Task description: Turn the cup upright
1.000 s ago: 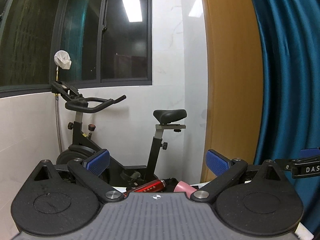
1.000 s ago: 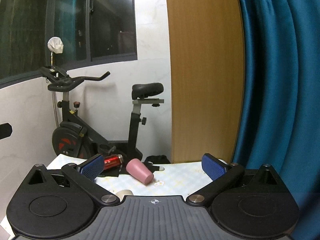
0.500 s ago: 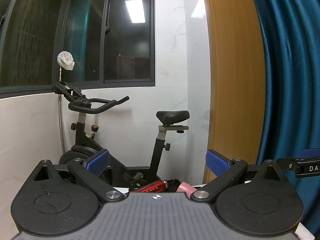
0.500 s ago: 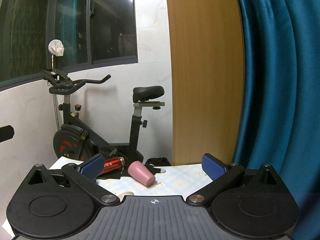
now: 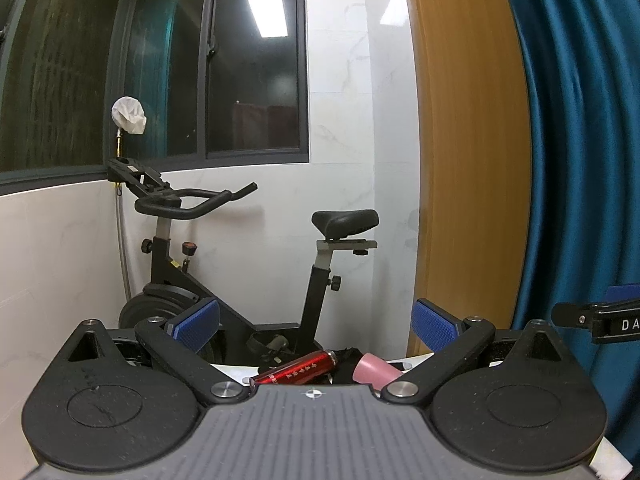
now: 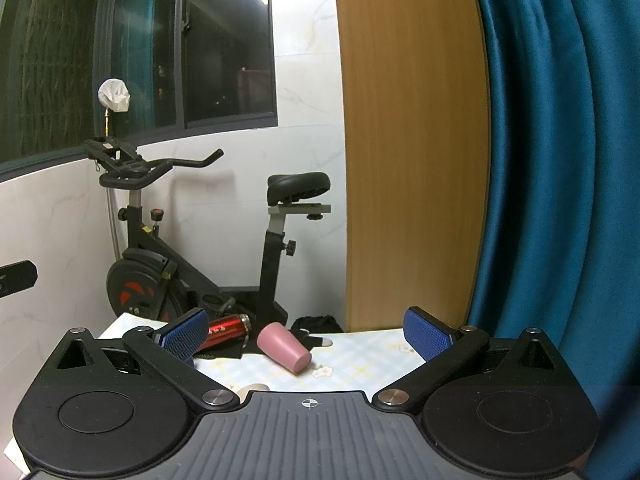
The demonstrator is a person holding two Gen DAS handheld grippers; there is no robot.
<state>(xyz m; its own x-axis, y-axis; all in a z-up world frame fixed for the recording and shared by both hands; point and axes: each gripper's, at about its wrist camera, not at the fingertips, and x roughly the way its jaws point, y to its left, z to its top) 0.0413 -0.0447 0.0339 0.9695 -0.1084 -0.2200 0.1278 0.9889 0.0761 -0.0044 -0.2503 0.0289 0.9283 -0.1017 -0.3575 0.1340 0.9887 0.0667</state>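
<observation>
Right wrist view: the pink cup (image 6: 285,346) lies on its side on the desk (image 6: 360,354), which is covered with a pale checked cloth printed with small flowers. The cup's closed base points toward the camera and to the right. Just behind it to the left lies a red bottle (image 6: 228,327), also on its side, resting on a black cloth (image 6: 316,326) that spreads behind both things. The right gripper (image 6: 306,334) is held above the near edge of the desk, its jaws spread wide with nothing between them; the cup sits ahead of the gap, well clear of both blue pads (image 6: 426,338).

In the left wrist view the left gripper (image 5: 316,324) also has its jaws wide apart and empty. Only the tops of the cup (image 5: 376,369) and the bottle (image 5: 298,368) show over the gripper's body. Behind the desk stands a black exercise bike (image 5: 240,272) against a white wall, with a wooden panel (image 5: 472,160) and a blue curtain (image 5: 580,140) to the right.
</observation>
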